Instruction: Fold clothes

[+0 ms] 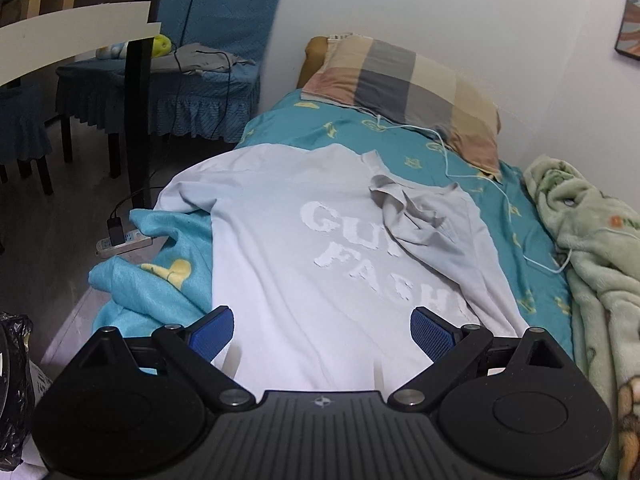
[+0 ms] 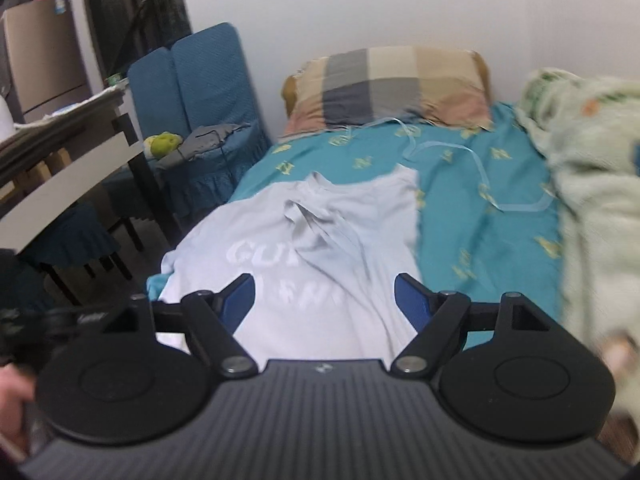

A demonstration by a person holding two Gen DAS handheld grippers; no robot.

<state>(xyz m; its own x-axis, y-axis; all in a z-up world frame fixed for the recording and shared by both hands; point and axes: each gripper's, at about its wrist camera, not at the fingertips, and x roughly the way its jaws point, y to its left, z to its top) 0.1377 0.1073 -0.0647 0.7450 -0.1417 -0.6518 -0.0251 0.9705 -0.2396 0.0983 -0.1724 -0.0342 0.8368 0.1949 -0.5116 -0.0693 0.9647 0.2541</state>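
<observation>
Bed sheet (image 1: 360,128), teal, fills mid-frame. Grey T-shirt (image 1: 304,248) lies centre on it, one sleeve folded across the print. Left gripper (image 1: 322,326) and right gripper (image 2: 324,300), bottom centre, fingers spread apart, holding nothing.

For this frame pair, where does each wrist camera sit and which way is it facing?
Left wrist: on the left gripper, open above the near hem of the grey T-shirt, looking up the bed toward the plaid pillow; only its blue fingers show.
Right wrist: on the right gripper, open, facing the same way, blurred; a hand shows at bottom left.
Shared: T-shirt, pillow, teal sheet, green blanket, blue chair.
</observation>
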